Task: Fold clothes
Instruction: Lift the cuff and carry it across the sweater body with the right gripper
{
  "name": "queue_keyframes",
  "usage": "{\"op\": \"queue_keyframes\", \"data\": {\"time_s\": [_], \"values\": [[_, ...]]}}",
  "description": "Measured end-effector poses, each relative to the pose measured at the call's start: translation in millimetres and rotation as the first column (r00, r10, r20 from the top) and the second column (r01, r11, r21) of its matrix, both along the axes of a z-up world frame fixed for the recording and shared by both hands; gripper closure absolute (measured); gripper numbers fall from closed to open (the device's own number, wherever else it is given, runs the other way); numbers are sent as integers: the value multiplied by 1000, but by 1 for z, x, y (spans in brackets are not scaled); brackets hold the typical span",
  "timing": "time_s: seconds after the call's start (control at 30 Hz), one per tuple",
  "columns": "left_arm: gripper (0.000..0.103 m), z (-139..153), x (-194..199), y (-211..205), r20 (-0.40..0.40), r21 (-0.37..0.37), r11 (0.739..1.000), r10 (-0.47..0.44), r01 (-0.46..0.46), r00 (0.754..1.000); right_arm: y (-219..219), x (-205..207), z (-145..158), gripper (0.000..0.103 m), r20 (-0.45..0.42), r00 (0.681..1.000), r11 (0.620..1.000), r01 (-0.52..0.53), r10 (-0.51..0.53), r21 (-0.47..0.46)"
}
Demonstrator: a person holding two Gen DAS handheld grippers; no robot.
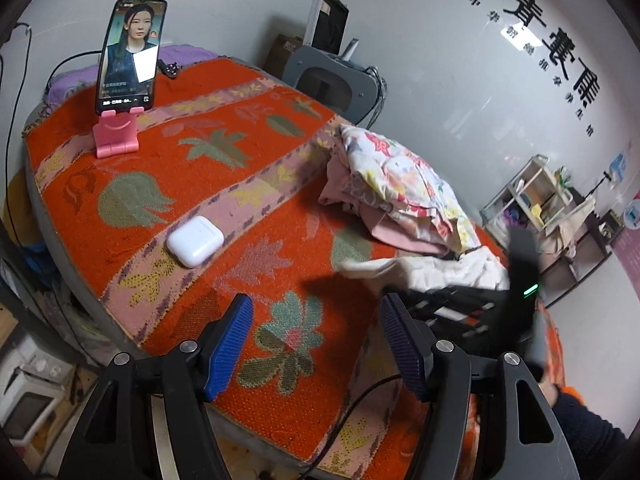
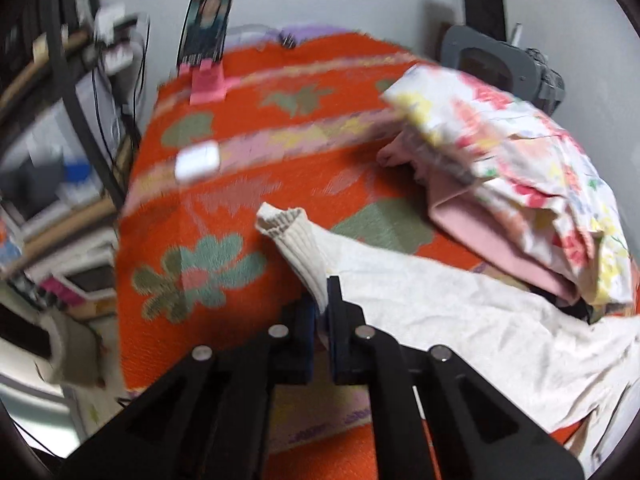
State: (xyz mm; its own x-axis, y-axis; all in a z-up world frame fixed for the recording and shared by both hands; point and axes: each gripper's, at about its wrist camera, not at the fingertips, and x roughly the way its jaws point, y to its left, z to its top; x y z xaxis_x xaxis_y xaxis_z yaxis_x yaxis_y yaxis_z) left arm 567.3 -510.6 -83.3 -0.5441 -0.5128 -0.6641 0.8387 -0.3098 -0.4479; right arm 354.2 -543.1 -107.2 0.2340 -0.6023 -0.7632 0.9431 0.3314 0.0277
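A cream garment (image 2: 460, 312) lies spread over the near right of the table's orange floral cloth (image 2: 240, 152). Its ribbed sleeve cuff (image 2: 280, 220) sticks up leftward. My right gripper (image 2: 324, 296) is shut on the sleeve just below that cuff. Behind it sits a heap of clothes, a white floral piece (image 2: 520, 152) on top of a pink one (image 2: 480, 232). In the left wrist view my left gripper (image 1: 316, 304) hangs open over the bare cloth, nothing between its blue pads (image 1: 230, 344). The cream garment (image 1: 440, 270) and the heap (image 1: 400, 176) lie to its right.
A white earbud case (image 1: 195, 246) rests mid-table. At the far left corner a phone (image 1: 130, 52) stands on a pink holder (image 1: 116, 132). A grey chair (image 1: 332, 80) is behind the table and a shelf unit (image 1: 540, 200) stands by the right wall. A black cable (image 1: 360, 400) runs along the near edge.
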Motion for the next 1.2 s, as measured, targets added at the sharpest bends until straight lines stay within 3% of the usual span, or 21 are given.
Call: {"op": "queue_keyframes", "data": {"time_s": [0.13,0.23,0.3,0.4,0.47,0.6,0.77,0.87,0.93,1.0,1.2], "values": [[37,1,-20,2,-9,10,999,-40,40,999,26,-69,67,99,142,983,984,133,-116,-117],[37,5,-46,5,-10,8,996,-92,92,996,58,-153,124,99,258,933,933,305,-252,-191],[37,8,-68,7,-5,8,991,-135,135,991,83,-217,155,98,330,878,877,429,-347,-219],[37,13,-108,9,2,4,978,-210,210,978,131,-306,187,98,399,782,764,595,-479,-249],[37,15,-138,10,10,6,965,-263,263,965,165,-353,199,98,400,725,681,679,-561,-274],[37,14,-207,11,14,14,929,-369,369,929,245,-437,199,98,440,574,491,819,-691,-298],[37,10,-301,7,26,14,871,-491,490,871,349,-531,161,98,518,329,245,943,-790,-225],[37,6,-360,-1,35,29,829,-560,559,828,391,-570,123,98,538,210,152,977,-816,-150],[36,2,-400,-7,34,51,798,-602,600,798,404,-590,95,97,530,157,132,988,-833,-85],[37,-1,-436,-14,0,76,768,-638,637,770,409,-602,67,97,512,130,136,990,-849,-26],[37,-7,-544,-33,-62,120,656,-745,746,665,411,-603,40,97,518,152,175,985,-842,-5]]}}
